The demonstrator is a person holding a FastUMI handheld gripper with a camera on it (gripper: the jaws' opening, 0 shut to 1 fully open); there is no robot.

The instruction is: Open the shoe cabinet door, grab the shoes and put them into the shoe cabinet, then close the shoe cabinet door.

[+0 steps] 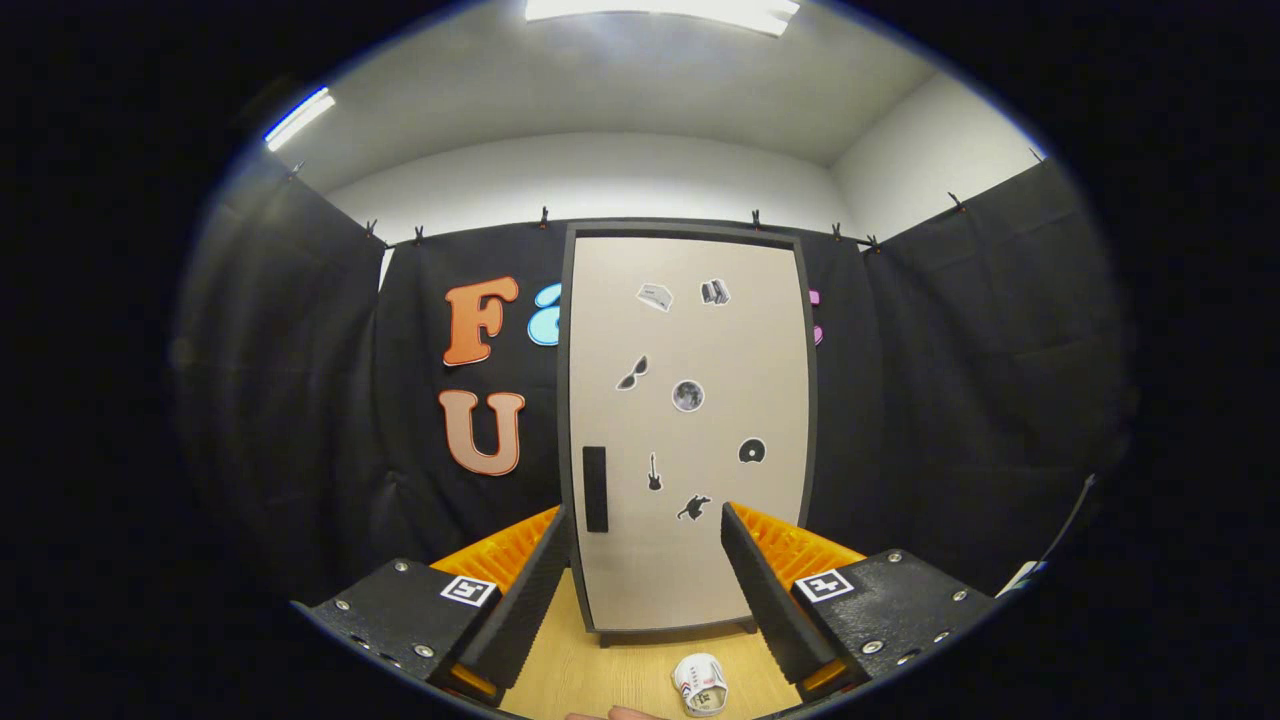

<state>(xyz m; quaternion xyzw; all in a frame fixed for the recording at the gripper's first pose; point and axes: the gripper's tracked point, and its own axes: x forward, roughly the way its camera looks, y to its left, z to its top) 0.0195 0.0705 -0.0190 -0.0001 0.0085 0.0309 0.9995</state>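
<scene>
With door (690, 430) shut and handle (595, 488) at its left edge untouched, opening step judged not yet begun. Gripper (645, 590) empty, fingers wide apart, aimed at cabinet (578, 300) standing on bench (600, 670). Shoe (701, 684) lying on bench between fingers, nearer camera. Next move likely: reach forward and left, close on handle, swing door out.

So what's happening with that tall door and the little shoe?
A person is holding a gripper with its fingers wide open, gripping nothing. It faces the shoe cabinet, which stands on a wooden table. The cabinet door is shut, with a dark handle near its left edge and stickers on the front. A small white shoe lies on the table between the fingers, not yet picked up.
</scene>
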